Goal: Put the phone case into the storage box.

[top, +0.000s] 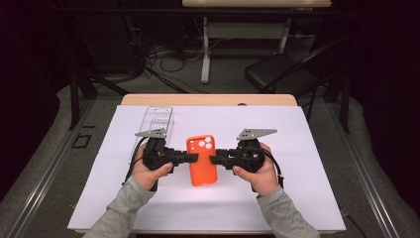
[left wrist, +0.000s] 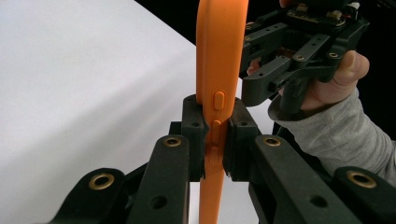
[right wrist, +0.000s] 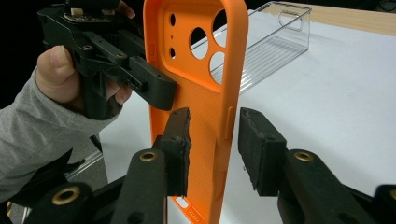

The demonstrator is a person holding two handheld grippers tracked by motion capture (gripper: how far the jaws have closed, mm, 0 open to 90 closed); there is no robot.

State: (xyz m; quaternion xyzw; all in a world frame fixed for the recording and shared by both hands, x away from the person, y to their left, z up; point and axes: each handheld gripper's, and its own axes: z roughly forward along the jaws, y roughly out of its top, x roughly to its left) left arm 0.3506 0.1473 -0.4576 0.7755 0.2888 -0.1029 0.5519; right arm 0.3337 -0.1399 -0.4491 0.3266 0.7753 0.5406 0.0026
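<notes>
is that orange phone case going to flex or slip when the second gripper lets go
The orange phone case is an empty thin shell with camera cutouts, so it probably bends easily and weighs little. The left gripper is shut on its edge, which likely holds it alone. Its matte, textured inside suggests a rubbery grip against the pads, so slipping seems unlikely. The right gripper straddles the opposite edge, not pressing.

1. I am clamping an orange phone case [left wrist: 219,56]; its inner face is showing a fine dotted texture.
2. My left gripper [top: 194,158] and right gripper [top: 214,159] are showing black, with brass-coloured rivets.
3. A clear ribbed box [top: 157,120] is lying toward the white table [top: 297,198]'s far left corner.
4. My sleeves [top: 124,208] are showing grey.
</notes>
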